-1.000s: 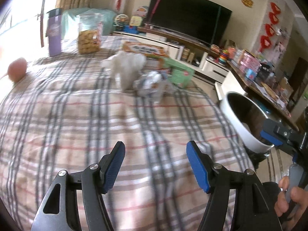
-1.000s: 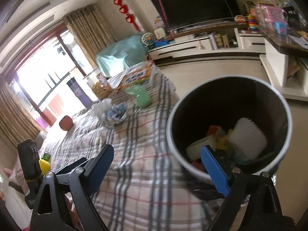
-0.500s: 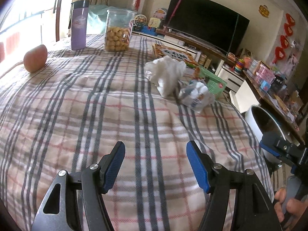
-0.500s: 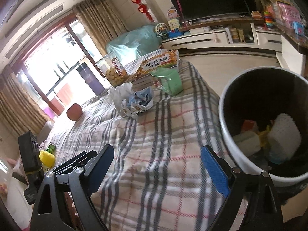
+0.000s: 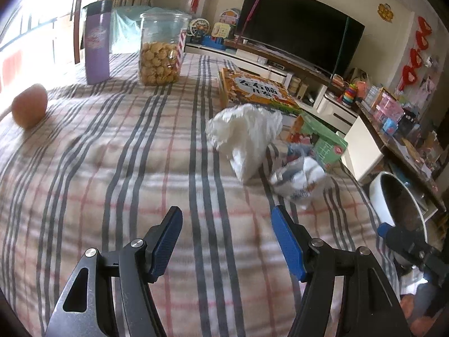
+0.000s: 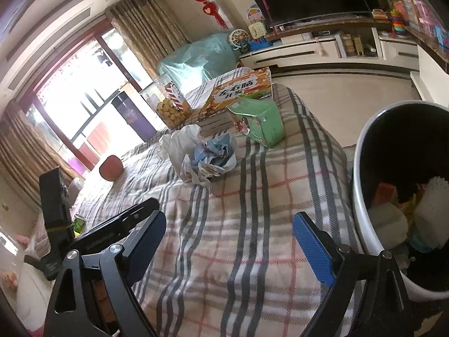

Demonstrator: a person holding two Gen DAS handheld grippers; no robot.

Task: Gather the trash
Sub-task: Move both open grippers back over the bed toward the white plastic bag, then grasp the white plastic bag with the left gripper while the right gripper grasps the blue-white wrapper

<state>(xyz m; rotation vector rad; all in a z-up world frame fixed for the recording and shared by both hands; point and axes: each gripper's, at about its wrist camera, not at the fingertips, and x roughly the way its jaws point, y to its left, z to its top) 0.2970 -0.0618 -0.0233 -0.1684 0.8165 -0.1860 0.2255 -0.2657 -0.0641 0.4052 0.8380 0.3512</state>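
A crumpled white plastic bag [image 5: 247, 137] lies on the plaid tablecloth [image 5: 112, 168], with a crumpled printed wrapper [image 5: 300, 179] beside it on the right. Both show again in the right wrist view as the white bag [image 6: 179, 143] and the wrapper [image 6: 213, 157]. My left gripper [image 5: 226, 240] hovers open over the cloth, short of the bag, nothing between its blue pads. My right gripper [image 6: 227, 241] is also open and empty above the cloth. A white bin [image 6: 362, 213] with a black liner stands at the table's right edge, with trash inside.
Farther back on the table stand a cookie jar [image 5: 161, 53], a purple tumbler [image 5: 96, 45], an orange picture box [image 5: 255, 90], a green carton [image 5: 322, 140] and a reddish fruit [image 5: 29, 105]. A TV cabinet and cluttered shelves line the room behind.
My left gripper has moved across the cloth toward the white bag, which now looks larger and nearer. The right gripper has swung left, away from the bin and over the table.
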